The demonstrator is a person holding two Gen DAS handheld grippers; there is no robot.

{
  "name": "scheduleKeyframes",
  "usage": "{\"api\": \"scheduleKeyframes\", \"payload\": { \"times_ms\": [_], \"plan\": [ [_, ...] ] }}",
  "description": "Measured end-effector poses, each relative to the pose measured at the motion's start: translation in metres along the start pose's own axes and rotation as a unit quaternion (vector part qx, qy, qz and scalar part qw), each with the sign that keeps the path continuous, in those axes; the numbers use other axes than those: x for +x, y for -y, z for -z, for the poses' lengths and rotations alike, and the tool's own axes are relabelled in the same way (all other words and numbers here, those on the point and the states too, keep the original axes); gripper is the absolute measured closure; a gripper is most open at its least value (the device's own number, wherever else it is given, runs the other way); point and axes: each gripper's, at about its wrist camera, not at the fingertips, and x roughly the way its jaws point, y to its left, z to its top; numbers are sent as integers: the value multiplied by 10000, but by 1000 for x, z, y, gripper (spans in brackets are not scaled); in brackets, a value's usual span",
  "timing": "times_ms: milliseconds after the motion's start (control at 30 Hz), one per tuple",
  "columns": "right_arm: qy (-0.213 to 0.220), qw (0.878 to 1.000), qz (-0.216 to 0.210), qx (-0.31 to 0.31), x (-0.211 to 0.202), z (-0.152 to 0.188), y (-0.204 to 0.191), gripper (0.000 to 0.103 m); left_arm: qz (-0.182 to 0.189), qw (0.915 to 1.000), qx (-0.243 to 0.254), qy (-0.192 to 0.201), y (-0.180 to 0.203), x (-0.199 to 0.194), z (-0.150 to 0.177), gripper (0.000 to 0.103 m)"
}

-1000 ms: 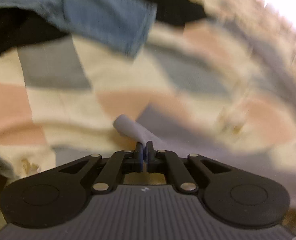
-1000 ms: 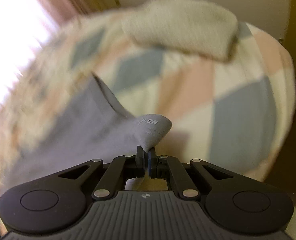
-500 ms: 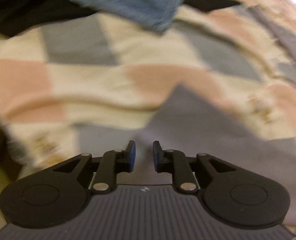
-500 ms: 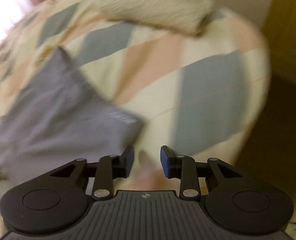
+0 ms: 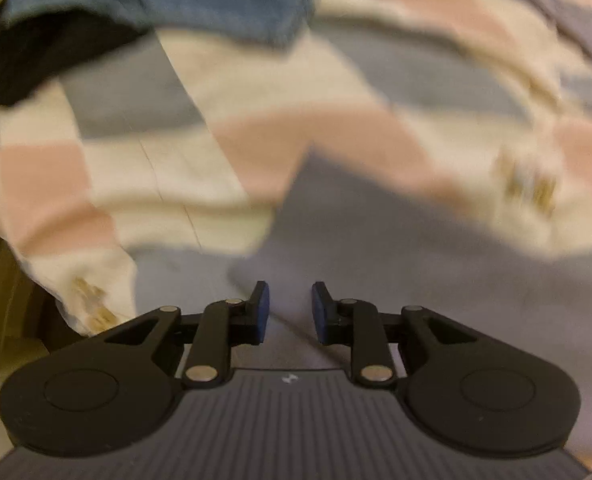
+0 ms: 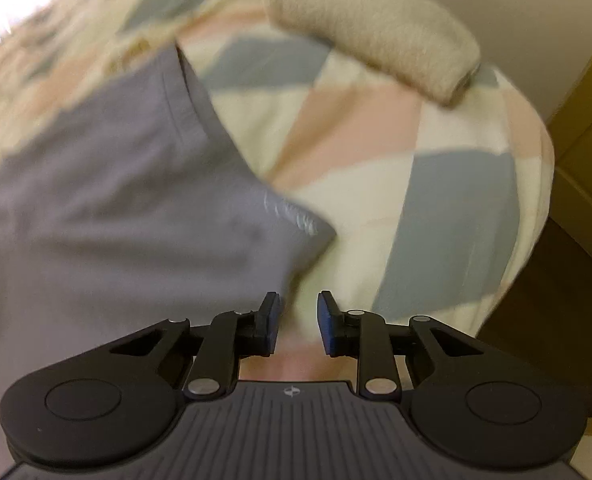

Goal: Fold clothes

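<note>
Grey garment (image 6: 107, 200) spread flat on checked bedspread (image 6: 376, 128) | left gripper (image 5: 290, 312) parted, empty, above its near edge | right gripper (image 6: 298, 322) parted, empty, beside printed corner (image 6: 296, 216) | fold stage unclear; corners best pinched evenly, cloth kept taut.
</note>
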Motion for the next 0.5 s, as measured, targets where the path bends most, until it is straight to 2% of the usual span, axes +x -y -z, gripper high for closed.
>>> {"api": "scheduleKeyframes", "payload": {
  "times_ms": [133,233,267,333,400,500],
  "plan": [
    [34,9941,-1031,325,-9,-13,-30,75,607,9966,-8,550,33,-23,-56,82],
    [-120,9779,-1926,808,-2,-13,-67,74,1067,9897,-23,952,59,-39,-99,71],
    [-256,9694,-2233,990,2,-11,-83,73,1310,9863,-142,990,72,-32,-121,67],
    [-474,9520,-2700,1365,12,-2,-116,71,1714,9788,-391,1055,99,-16,-163,50],
    [-605,9360,-3040,1667,22,6,-149,70,1896,9743,-491,1112,121,8,-205,50],
    [-663,9155,-3330,2157,35,18,-190,62,2106,9690,-685,1091,146,47,-262,50]
  ]
}}
